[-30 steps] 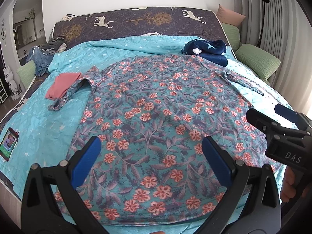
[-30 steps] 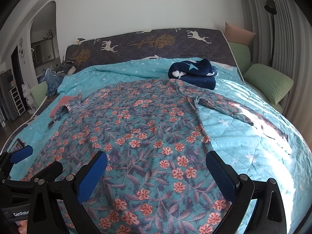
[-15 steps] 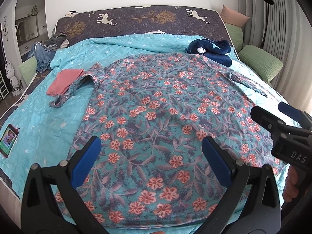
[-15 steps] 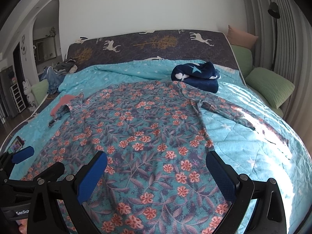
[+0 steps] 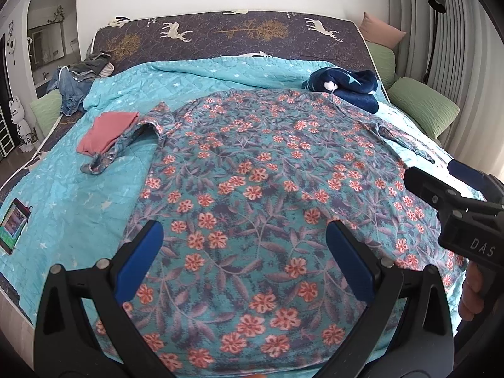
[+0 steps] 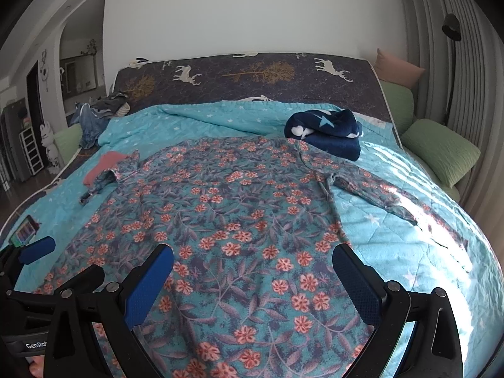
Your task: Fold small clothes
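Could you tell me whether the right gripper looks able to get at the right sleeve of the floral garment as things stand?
Probably yes: the right gripper is open, and the right sleeve lies flat on the quilt with nothing on it.

We see the floral garment (image 5: 267,195) as thin matt printed cloth, lying soft with shallow ripples. Turquoise quilt (image 5: 78,195): stitched, crinkled matt fabric. Navy blanket (image 6: 327,129) looks fluffy fleece. Both our grippers, left gripper (image 5: 249,258) and right gripper (image 6: 255,280): matt black plastic frames, textured blue pads (image 5: 138,258), metal-looking rivets.
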The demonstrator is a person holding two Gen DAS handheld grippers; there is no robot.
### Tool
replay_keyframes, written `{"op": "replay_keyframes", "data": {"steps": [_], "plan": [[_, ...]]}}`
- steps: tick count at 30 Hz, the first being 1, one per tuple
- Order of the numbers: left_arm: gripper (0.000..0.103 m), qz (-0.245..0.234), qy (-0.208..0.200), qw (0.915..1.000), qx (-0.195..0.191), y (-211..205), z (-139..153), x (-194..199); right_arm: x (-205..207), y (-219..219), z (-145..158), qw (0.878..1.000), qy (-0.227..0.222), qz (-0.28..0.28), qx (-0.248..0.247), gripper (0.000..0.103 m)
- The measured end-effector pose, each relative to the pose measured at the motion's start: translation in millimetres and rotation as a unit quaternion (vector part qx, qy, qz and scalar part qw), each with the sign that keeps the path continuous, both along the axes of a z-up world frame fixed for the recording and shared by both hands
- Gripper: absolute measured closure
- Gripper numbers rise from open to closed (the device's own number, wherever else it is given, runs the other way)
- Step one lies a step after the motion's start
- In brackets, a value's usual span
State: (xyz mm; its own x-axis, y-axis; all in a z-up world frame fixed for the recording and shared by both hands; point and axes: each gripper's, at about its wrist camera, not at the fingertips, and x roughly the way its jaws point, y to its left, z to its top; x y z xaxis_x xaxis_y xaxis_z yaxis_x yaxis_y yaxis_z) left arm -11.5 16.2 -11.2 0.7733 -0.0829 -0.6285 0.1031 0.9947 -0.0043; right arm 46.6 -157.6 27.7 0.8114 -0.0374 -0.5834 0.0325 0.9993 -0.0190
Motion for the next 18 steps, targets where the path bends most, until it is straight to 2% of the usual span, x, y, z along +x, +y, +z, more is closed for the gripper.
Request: {"op": "replay_keyframes", "data": {"steps": [6, 9, 12, 14, 16, 18], "plan": [[0.0, 0.007, -0.004, 0.9998, -0.018, 31, 10, 16, 14, 8, 4, 1.0, 0.006, 0.016, -0.007, 0.0], [0.0, 0.059, -0.003, 0.9974, -0.04, 75, 15, 38, 29, 15, 11, 0.999, 0.019, 0.046, -0.005, 0.0], [0.0, 0.144, -0.012, 0.9878, -0.058, 134, 16, 67, 53, 18, 20, 0.996, 0.039, 0.08, 0.01, 0.0], [0.0, 0.204, -0.013, 0.9781, -0.041, 170, 12, 90, 73, 23, 22, 0.995, 0.051, 0.087, 0.001, 0.0], [0.0, 0.251, 0.01, 0.9678, -0.018, 207, 1, 120, 91, 32, 21, 0.994, 0.053, 0.089, -0.024, 0.0], [0.0, 0.283, 0.04, 0.9582, -0.018, 243, -15, 153, 108, 44, 17, 0.992, 0.057, 0.104, -0.041, 0.0]]}}
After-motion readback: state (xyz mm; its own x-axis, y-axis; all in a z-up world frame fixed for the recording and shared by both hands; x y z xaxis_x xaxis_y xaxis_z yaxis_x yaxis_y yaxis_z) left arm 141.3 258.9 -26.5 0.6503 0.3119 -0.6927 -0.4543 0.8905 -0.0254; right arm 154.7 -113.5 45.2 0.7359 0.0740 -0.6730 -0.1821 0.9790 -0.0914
